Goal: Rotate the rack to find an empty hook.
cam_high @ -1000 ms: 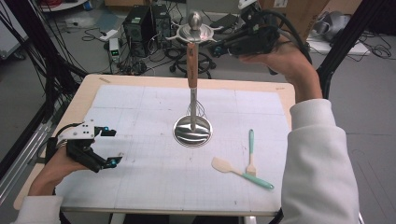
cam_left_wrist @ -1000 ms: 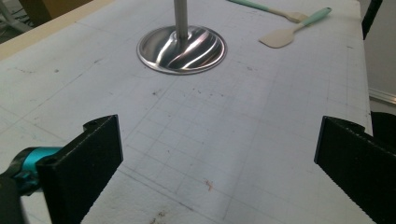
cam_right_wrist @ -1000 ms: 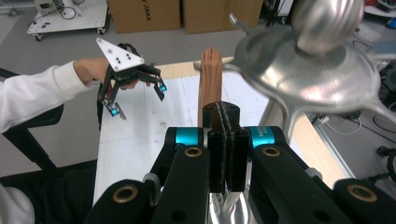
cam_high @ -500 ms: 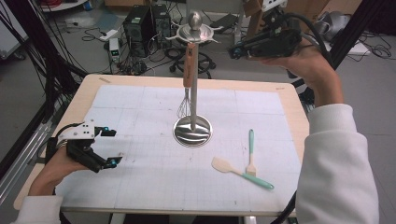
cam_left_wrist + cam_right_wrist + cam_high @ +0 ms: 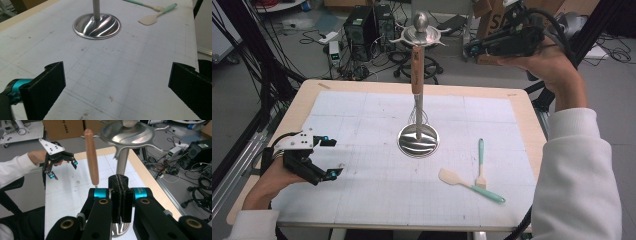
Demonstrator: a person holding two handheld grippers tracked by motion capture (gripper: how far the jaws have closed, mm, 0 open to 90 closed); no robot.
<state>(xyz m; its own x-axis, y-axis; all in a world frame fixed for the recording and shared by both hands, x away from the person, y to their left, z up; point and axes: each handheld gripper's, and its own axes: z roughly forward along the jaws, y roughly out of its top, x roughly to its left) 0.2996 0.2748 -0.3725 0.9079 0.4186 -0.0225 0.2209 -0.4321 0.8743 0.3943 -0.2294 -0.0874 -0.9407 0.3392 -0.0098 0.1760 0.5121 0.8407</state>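
On the stand (image 5: 418,141) hangs a whisk (image 5: 416,80); left gripper (image 5: 328,156) fingers wide, right gripper (image 5: 468,49) fingers pressed together, empty.

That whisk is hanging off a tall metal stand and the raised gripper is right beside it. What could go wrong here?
The right gripper, jaws shut with nothing between them, is close to the whisk and the stand. A careless sweep might knock the whisk off its hook or tip the tall stand. Falling, it could land on the spatula and fork near its base. The left gripper, jaws open, rests far off and seems safe.
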